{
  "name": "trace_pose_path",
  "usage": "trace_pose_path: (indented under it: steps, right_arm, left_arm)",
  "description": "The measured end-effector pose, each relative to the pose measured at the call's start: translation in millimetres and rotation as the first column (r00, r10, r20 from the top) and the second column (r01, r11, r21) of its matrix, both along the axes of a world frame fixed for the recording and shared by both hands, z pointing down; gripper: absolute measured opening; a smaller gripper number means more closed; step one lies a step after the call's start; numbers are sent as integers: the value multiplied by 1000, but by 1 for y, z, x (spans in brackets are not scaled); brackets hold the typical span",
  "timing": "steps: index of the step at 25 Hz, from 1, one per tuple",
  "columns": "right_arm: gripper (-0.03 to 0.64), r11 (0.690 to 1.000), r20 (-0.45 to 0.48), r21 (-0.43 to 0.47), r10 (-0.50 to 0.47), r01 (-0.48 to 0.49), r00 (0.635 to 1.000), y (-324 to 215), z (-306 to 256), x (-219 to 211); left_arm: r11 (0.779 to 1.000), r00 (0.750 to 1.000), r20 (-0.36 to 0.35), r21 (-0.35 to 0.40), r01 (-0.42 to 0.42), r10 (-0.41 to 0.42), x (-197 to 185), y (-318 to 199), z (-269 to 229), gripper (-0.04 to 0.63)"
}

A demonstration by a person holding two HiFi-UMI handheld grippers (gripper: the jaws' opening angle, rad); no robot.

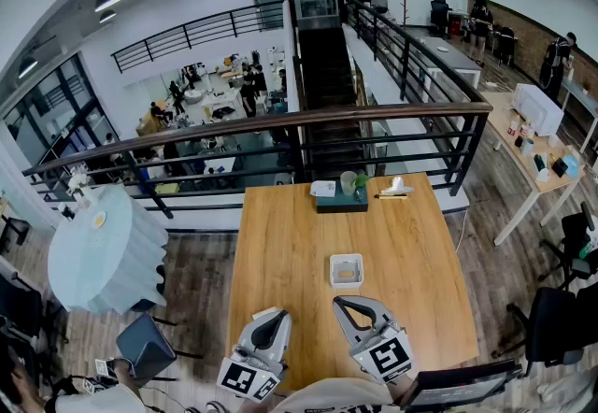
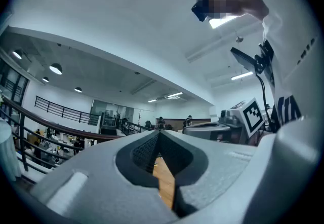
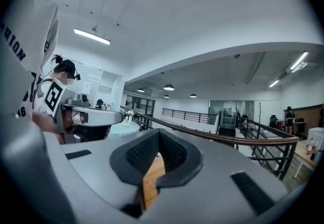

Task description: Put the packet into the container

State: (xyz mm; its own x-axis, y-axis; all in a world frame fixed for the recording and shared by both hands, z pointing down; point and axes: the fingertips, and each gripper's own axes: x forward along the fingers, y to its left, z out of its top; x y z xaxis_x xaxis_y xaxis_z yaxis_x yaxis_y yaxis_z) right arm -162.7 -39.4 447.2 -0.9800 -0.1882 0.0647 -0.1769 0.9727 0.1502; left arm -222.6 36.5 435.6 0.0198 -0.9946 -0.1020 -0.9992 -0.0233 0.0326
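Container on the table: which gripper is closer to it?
Right. The right gripper is just short of the container; the left gripper is farther back, to its left.

I hold two grey grippers: one left gripper [image 1: 277, 318] and one right gripper [image 1: 346, 305]. I count one light wooden rectangular table [image 1: 299, 243], one small white square container [image 1: 334, 271], one dark green flat tray [image 1: 341, 206] and one round table draped in pale blue cloth [image 1: 103, 252].

Wooden table [image 1: 290, 248] with white container [image 1: 333, 271]
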Motion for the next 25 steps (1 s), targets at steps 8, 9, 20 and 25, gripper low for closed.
trace_pose_path:
  steps: [8,9,20,25]
  right_arm:
    - [8,999,9,-12,33,-33,999,-2,-8,7]
    - [8,999,10,-14,37,-36,999,-2,-8,7]
    - [9,997,-36,-46,64,-65,997,-9,7,12]
    - [9,996,-43,-63,65,-68,997,-13,13,16]
  left_arm:
    - [999,999,11,2,-40,40,6,-7,-2,5]
    - [999,999,12,1,-44,44,6,-8,-2,5]
    - [998,998,-1,-17,-55,55,0,-11,5,5]
    - [999,999,6,2,-48,48,-3,-7,-1,5]
